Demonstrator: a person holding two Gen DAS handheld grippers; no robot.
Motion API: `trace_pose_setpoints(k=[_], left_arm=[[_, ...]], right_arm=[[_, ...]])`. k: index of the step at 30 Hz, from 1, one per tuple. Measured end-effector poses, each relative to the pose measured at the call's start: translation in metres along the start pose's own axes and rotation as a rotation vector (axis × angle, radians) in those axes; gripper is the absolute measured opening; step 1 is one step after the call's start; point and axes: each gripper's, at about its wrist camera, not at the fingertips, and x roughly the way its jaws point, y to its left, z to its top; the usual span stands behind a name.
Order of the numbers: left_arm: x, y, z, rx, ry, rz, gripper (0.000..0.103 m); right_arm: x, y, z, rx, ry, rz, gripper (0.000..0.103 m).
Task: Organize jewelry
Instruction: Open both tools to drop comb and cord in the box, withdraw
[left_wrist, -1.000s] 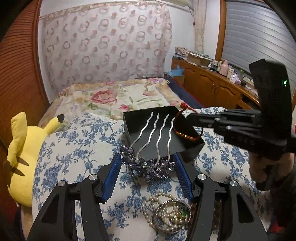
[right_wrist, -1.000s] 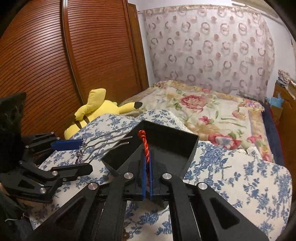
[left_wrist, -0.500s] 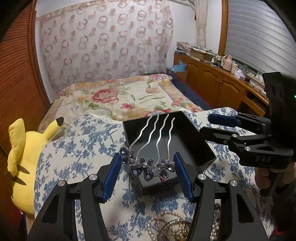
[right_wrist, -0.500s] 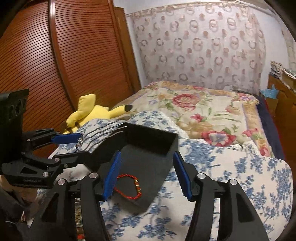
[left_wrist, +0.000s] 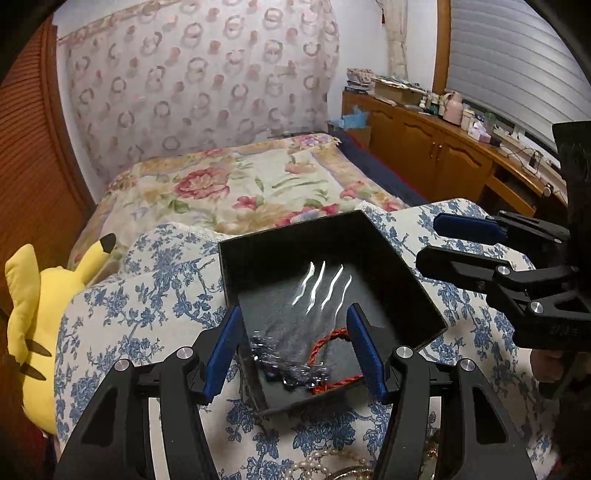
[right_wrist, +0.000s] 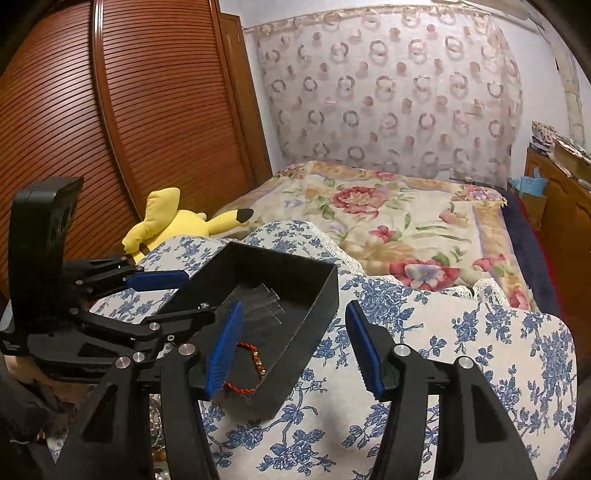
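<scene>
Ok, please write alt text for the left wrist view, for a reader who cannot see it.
A blurred silver hair comb sits between the fingers of the open left gripper, over a black box that holds a red bracelet. The box rests on a blue-flowered cushion; the open right gripper hovers at the right, empty.

- No text, label, brand, number or sign can be read in either view.
- Faint embossed marks are seen on the left gripper (right_wrist: 195, 295) body in the right wrist view; they are too small and blurred to be made out.
</scene>
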Motion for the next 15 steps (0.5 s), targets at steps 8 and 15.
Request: trace_pose_setpoints(k=[8, 15], left_arm=[[-0.030, 0.005, -0.022, -0.026, -0.020, -0.008, 0.060], [-0.054, 0.009, -0.063, -0.040, 0.005, -0.014, 0.064]], right_arm=[[-0.022, 0.015, -0.003, -0.042, -0.007, -0.027, 0.060], [-0.042, 0.034, -0.033, -0.069, 0.029, -0.048, 0.060]])
